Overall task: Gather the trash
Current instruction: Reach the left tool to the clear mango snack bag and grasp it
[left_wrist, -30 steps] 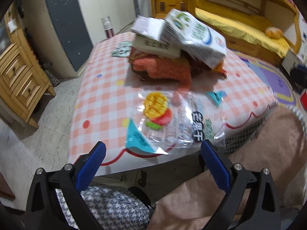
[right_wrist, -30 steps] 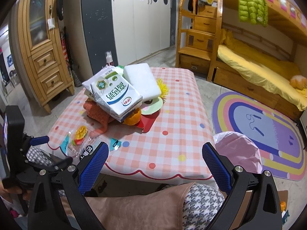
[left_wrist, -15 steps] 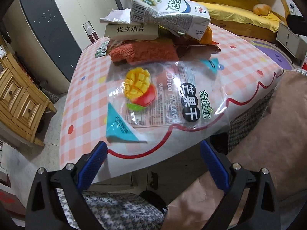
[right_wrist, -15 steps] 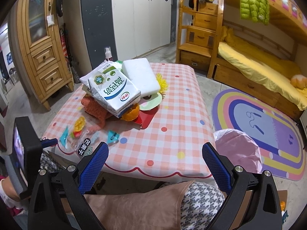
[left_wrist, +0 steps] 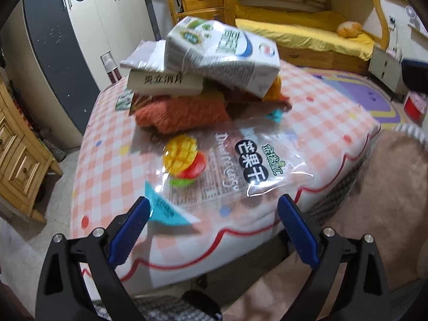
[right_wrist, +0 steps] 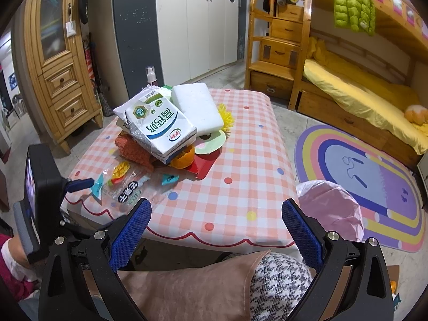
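A clear dried-mango bag (left_wrist: 214,165) lies flat at the near corner of the checked table (left_wrist: 334,123); it also shows in the right wrist view (right_wrist: 121,184). My left gripper (left_wrist: 211,224) is open, its fingers astride the bag's near edge, its left pad at the teal corner. Behind the bag is a pile: a white milk carton (left_wrist: 222,50) on a beige box (left_wrist: 163,81), an orange cloth (left_wrist: 182,112) and orange peel (right_wrist: 183,156). My right gripper (right_wrist: 215,227) is open and empty, held over my lap before the table's front edge.
A white foam block (right_wrist: 196,108), a yellow flower (right_wrist: 226,116), a round plate (right_wrist: 211,141) and a red tray (right_wrist: 202,164) lie in the pile. A pink-lined bin (right_wrist: 329,211) stands by the table's right corner. A wooden cabinet (right_wrist: 58,61) stands left, a bunk bed (right_wrist: 361,93) right.
My left gripper has moved forward and lower to the table corner, so its fingers now reach the mango bag's near edge. The right gripper has hardly moved.
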The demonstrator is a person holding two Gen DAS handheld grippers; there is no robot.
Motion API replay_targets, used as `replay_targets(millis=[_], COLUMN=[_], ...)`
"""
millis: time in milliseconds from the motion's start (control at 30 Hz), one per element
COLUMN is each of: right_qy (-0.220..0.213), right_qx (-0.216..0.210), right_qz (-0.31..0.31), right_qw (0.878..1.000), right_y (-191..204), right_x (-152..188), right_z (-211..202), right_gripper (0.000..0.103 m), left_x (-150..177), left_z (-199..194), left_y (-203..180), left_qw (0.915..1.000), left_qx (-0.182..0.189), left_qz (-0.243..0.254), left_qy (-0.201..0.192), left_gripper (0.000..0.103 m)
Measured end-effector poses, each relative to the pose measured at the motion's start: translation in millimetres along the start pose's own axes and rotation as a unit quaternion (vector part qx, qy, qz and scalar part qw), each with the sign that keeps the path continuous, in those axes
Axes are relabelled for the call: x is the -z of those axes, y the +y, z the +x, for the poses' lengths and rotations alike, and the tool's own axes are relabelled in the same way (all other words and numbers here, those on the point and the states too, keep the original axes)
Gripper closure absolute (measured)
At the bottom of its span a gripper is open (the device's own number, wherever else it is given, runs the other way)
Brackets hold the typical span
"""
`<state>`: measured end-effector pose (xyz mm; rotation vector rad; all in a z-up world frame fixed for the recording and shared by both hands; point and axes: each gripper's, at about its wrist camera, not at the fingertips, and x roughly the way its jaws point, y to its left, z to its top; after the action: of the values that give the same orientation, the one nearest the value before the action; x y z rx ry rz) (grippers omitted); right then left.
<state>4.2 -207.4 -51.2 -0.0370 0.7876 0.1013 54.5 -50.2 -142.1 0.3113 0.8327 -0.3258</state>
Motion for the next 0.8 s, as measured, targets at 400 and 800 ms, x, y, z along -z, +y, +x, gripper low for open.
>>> replay_targets(millis=[400,800], right_qy=[0.002,-0.046], right_qx=[-0.001,-0.031], right_qz=[0.016,0.019], right_qw=[1.000,0.998], right_y=[-9,-9], right_x=[2,-7], right_z=[1,-4], right_gripper=[0.006,0.006], left_x=[-25,-37], left_z=[-4,-76], left_y=[-2,38], left_qw=[0.9998,0.9927], left_qx=[0.009,0.044], left_qz=[0.009,-0.083], left_qy=[-0.015,-0.075], left_gripper=[0.059,0.103])
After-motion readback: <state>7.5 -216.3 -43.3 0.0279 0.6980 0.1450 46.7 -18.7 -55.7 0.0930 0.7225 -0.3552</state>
